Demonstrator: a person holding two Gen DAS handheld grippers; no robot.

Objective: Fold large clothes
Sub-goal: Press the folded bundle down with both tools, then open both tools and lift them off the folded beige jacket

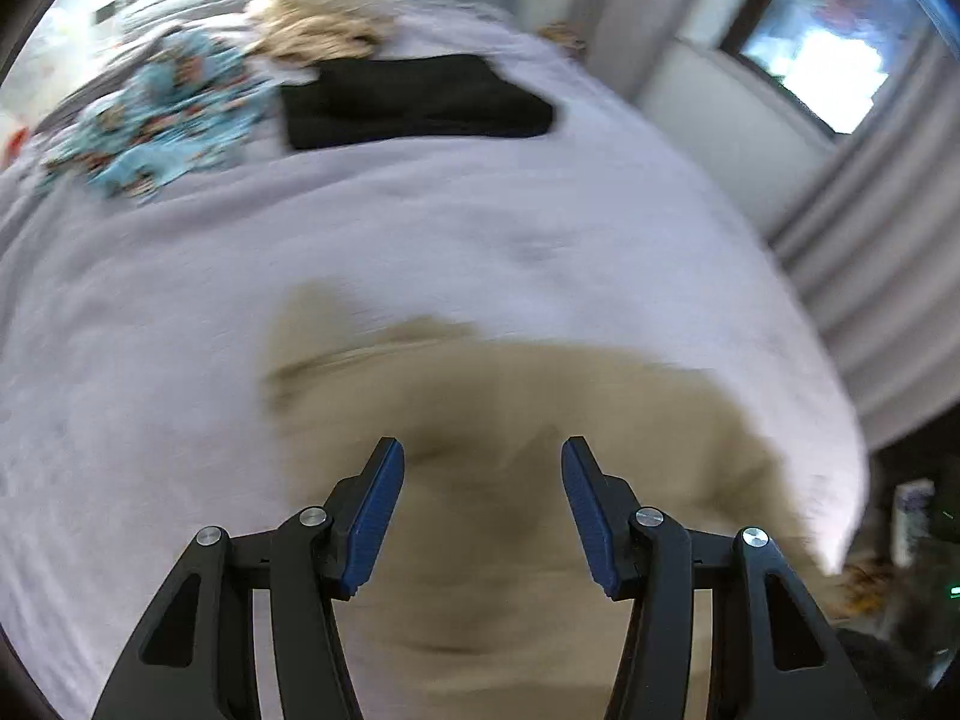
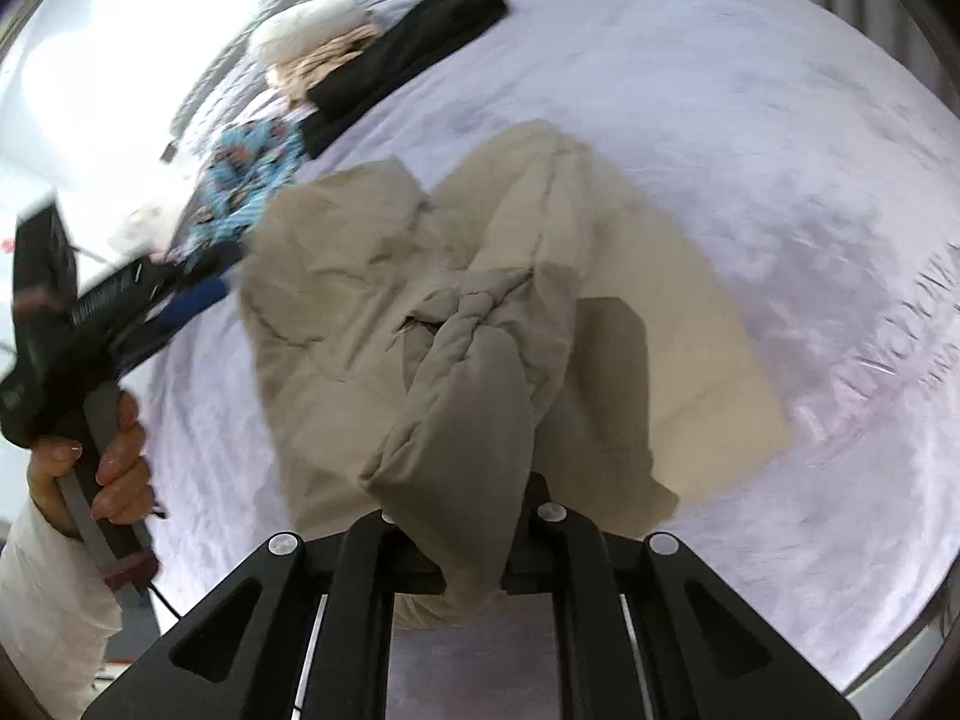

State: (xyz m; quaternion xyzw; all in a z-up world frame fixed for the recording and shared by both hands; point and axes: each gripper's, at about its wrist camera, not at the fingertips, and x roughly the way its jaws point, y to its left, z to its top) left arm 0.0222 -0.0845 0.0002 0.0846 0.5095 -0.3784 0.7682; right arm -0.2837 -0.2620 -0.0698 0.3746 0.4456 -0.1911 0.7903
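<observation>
Right claw (image 2: pixel 462 516) on beige garment (image 2: pixel 480 276), black garment (image 2: pixel 408 54) beyond.

The beige garment (image 2: pixel 456 276) lies on the bed (image 2: pixel 750 138), the folded clothes (image 2: pixel 414 42) behind it.

You see a bed covered by a pale lilac sheet (image 1: pixel 480 228), grey pleated curtains (image 1: pixel 870 276) and a bright window (image 1: pixel 840 42) beside it.
</observation>
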